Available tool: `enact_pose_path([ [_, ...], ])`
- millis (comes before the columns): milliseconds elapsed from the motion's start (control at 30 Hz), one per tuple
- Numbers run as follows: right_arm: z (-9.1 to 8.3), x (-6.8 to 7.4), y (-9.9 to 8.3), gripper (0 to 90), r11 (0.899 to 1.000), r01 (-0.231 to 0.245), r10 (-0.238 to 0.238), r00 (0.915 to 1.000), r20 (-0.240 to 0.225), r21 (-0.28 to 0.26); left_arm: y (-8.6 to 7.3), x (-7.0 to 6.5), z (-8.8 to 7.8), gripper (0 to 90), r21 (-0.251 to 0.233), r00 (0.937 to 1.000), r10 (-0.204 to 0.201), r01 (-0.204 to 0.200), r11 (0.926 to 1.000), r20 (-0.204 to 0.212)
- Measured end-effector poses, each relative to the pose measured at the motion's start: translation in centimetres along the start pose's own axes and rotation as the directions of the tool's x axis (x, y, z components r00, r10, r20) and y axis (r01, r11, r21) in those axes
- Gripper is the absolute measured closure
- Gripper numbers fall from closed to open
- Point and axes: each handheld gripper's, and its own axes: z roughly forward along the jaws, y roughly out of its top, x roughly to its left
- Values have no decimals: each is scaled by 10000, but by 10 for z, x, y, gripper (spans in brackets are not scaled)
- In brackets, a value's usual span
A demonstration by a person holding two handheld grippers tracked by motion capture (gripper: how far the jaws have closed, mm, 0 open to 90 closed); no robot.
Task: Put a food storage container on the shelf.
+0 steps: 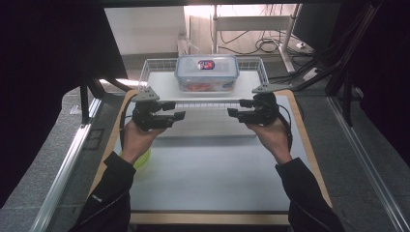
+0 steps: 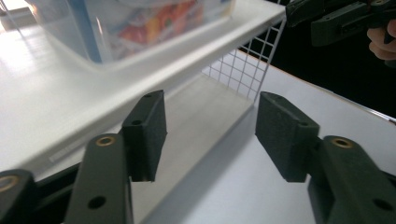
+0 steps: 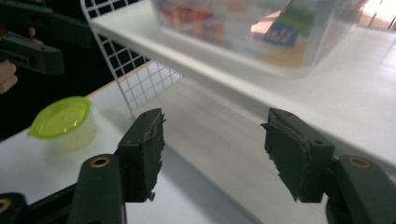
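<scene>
Pale surface (image 1: 208, 179), wire shelf (image 1: 164, 84) at far end bearing a clear box (image 1: 207, 72). Left gripper (image 1: 176, 115) and right gripper (image 1: 232, 113) face inward before the shelf, fingers (image 2: 144, 133) wide apart, holding nothing.

The clear plastic storage box with blue lid rim (image 1: 207, 72) showed red and orange contents. It sat on a white wire-grid shelf rack (image 1: 159, 82). A small tub with a lime-green lid (image 3: 60, 119) stood on the pale grey, wood-edged desk (image 1: 212, 174). Both tools were matte black.

A lidded container (image 1: 207, 72) sits on the shelf (image 1: 167, 87); a small tub (image 3: 64, 122) stands left.
</scene>
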Motion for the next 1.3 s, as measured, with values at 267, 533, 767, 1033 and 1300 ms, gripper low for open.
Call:
enact_pose_path([
  [267, -5, 11, -19, 284, 9990, 384, -383, 9993, -45, 218, -22, -6, -5, 328, 165, 9999, -107, 108, 9998, -46],
  [533, -13, 20, -43, 176, 9972, 676, -680, 9977, 87, 320, -47, -24, -9, 215, 478, 9985, 476, -462, 9978, -279],
  [767, -17, 25, -66, 99, 9967, 738, -744, 9971, 170, 332, -71, -38, -12, 116, 483, 9976, 489, -465, 9978, -494],
  [1033, -24, 28, -86, 44, 9969, 695, -704, 9972, 236, 377, -94, -47, -16, 65, 624, 9975, 475, -442, 9971, -515],
  [1300, -30, 31, -114, 23, 9974, 513, -521, 9985, 147, 502, -121, -54, -24, 31, 230, 9950, 714, -699, 9973, -699],
])
